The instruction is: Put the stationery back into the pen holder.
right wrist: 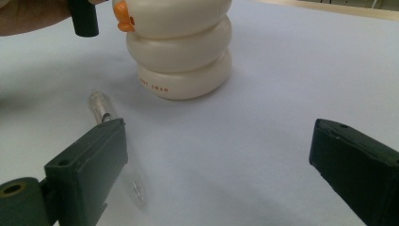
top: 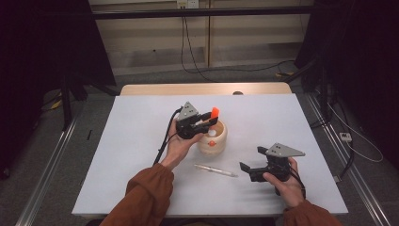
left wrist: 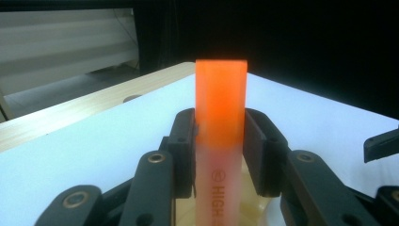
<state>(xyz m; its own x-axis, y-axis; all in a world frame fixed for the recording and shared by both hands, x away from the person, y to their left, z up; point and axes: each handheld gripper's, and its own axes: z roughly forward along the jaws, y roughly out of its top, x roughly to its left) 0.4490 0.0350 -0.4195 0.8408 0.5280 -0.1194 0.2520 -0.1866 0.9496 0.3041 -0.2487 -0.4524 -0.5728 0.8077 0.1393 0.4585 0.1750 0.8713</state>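
My left gripper (top: 207,123) is shut on a highlighter (top: 214,113) with an orange cap and a frosted body. It holds the highlighter upright, its lower end inside the mouth of a cream, ringed pen holder (top: 212,139) at the table's middle. In the left gripper view the black pads (left wrist: 186,150) press both sides of the highlighter (left wrist: 221,108). My right gripper (top: 250,158) stands open low over the table at the front right, nothing between its fingers. A clear pen (top: 215,170) lies flat in front of the holder, just left of it. In the right gripper view the pen (right wrist: 101,106) runs past the left jaw, and the holder (right wrist: 181,52) stands beyond.
The white tabletop (top: 141,141) has a wooden strip (top: 202,88) along its far edge. Dark curtains and stands flank the table, and cables run across the floor behind it. The holder has a small orange duck bill (right wrist: 121,16) on its side.
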